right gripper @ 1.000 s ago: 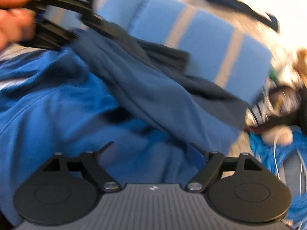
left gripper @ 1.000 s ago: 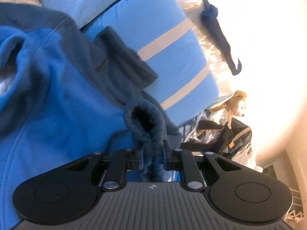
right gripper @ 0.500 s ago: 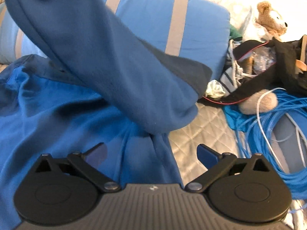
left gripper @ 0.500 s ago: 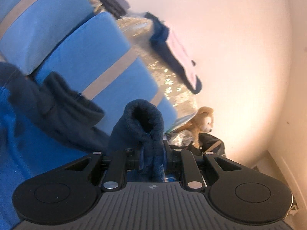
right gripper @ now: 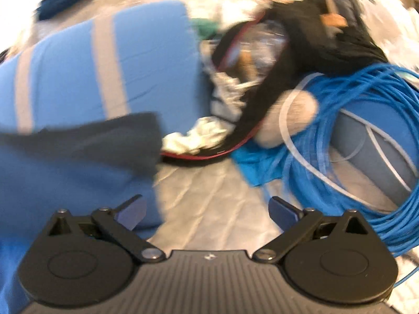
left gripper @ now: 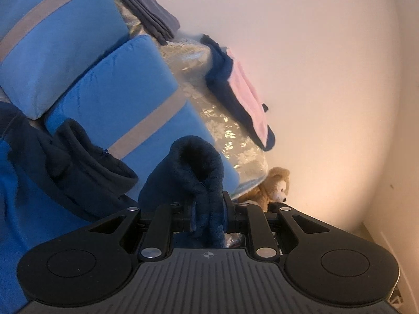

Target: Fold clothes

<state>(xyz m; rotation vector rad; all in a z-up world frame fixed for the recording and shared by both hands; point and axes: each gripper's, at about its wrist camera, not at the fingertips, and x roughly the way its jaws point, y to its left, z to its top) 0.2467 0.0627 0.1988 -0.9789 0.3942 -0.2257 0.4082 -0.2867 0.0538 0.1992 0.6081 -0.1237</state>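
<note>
A blue fleece jacket with navy trim lies on the bed; its body (left gripper: 15,196) fills the lower left of the left wrist view. My left gripper (left gripper: 208,214) is shut on the jacket's navy sleeve cuff (left gripper: 193,167), which bulges up between the fingers. In the blurred right wrist view the jacket's sleeve (right gripper: 65,162) with its navy end lies at the left. My right gripper (right gripper: 207,209) is open and empty, above the quilted grey bedcover (right gripper: 209,191) just right of the sleeve.
Two blue pillows with grey stripes (left gripper: 110,99) (right gripper: 86,73) lean behind the jacket. A plush bear (left gripper: 275,185), folded navy and pink clothes (left gripper: 243,99), a black bag (right gripper: 301,34) and a coil of blue cable (right gripper: 353,136) crowd the right side. A pale wall (left gripper: 327,78) stands beyond.
My left gripper has lifted and tilted up with the cuff, showing more wall. My right gripper has swung right, off the jacket body toward the cable coil.
</note>
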